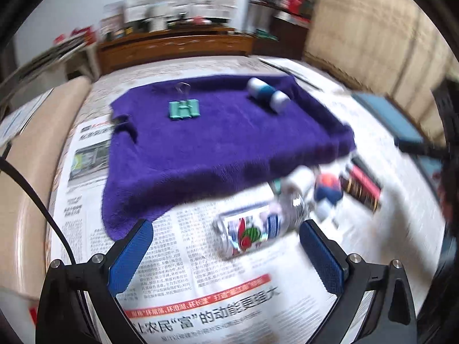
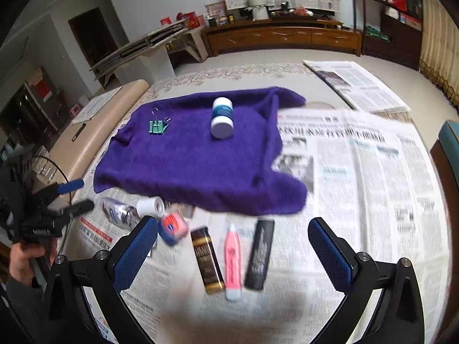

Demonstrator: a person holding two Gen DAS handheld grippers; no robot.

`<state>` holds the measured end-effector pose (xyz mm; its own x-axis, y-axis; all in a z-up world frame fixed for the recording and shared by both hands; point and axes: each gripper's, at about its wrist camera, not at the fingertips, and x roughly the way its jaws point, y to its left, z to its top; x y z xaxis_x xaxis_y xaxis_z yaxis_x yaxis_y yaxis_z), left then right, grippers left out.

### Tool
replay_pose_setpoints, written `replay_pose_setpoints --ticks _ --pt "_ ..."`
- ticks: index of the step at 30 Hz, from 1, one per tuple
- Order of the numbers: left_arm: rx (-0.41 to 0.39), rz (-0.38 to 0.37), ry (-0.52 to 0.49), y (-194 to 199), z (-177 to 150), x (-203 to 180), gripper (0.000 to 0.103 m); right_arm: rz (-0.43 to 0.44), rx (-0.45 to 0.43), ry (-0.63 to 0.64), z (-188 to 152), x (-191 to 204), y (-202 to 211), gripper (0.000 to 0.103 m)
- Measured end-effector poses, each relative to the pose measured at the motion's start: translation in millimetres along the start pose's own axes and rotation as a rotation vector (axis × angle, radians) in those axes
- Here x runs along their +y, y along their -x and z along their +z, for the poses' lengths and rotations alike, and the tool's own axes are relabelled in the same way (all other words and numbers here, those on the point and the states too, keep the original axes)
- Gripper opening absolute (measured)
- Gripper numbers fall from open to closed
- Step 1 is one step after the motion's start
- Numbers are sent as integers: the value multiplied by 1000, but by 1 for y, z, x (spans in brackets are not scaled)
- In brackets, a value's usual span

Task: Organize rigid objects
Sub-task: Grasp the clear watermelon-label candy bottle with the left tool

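Both claws spread and empty above loose items on a newspaper-covered surface.

The clear plastic bottle with white cap and fruit label [image 1: 258, 229] lies on its side just ahead of the open left claw [image 1: 226, 253]; round and lying flat, it may roll off a careless pinch. The open right claw [image 2: 233, 250] hovers over a brown-gold tube [image 2: 208, 261], pink tube [image 2: 232, 261] and black bar [image 2: 259, 255], close enough that one could get knocked. Beyond lies a purple towel [image 2: 195, 160] on the surface [image 2: 373, 200]; a wooden cabinet [image 2: 284, 38] stands in the room behind.

Home living room — long wooden sideboard [image 2: 282, 35], cluttered shelf unit [image 2: 391, 8], newspaper-covered table [image 2: 373, 200]
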<state>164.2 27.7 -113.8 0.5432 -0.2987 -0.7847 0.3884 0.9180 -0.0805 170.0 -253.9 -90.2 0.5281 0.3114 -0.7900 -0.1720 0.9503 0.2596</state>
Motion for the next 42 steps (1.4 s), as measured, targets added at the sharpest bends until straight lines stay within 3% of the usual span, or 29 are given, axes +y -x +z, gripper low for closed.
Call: replay_pose_setpoints --ticks 4,8,12,21,24,27,29,30,33,36,38,40,41,42 --pt "36 -21 -150 -15 -5 -9 102 34 7 -100 -11 -18 -8 103" --pt "32 -53 -260 -25 -3 -13 102 24 13 -103 -11 -23 -10 103" --pt "75 -86 -376 -40 3 -18 101 18 31 -126 -12 -33 -13 103" --pt "103 -220 -602 -49 10 -31 96 -5 8 -178 -14 -56 0 103" --pt "117 -267 -614 -46 8 -33 76 -11 15 -182 -14 -58 -1 103" --pt "117 -255 -613 -39 2 -38 60 -11 26 -175 -15 -55 -4 103" --pt "119 -243 -600 -33 -3 -43 43 -5 28 -167 -16 -53 -4 103" --pt "120 -236 -595 -33 -4 -45 40 -3 28 -162 -16 -52 -3 103" --pt "117 -201 -562 -31 -6 -49 40 4 30 -157 -16 -49 -4 103" --pt "113 -178 -514 -40 2 -50 52 7 35 -158 -16 -49 -4 103" --pt "103 -182 -515 -42 4 -52 53 7 40 -158 -17 -48 -6 103" --pt "105 -185 -518 -43 5 -54 49 11 46 -154 -17 -47 -7 103" --pt "109 -190 -516 -43 5 -54 41 10 49 -152 -18 -46 -8 103" --pt "108 -193 -510 -42 4 -56 39 10 53 -150 -18 -45 -8 103"
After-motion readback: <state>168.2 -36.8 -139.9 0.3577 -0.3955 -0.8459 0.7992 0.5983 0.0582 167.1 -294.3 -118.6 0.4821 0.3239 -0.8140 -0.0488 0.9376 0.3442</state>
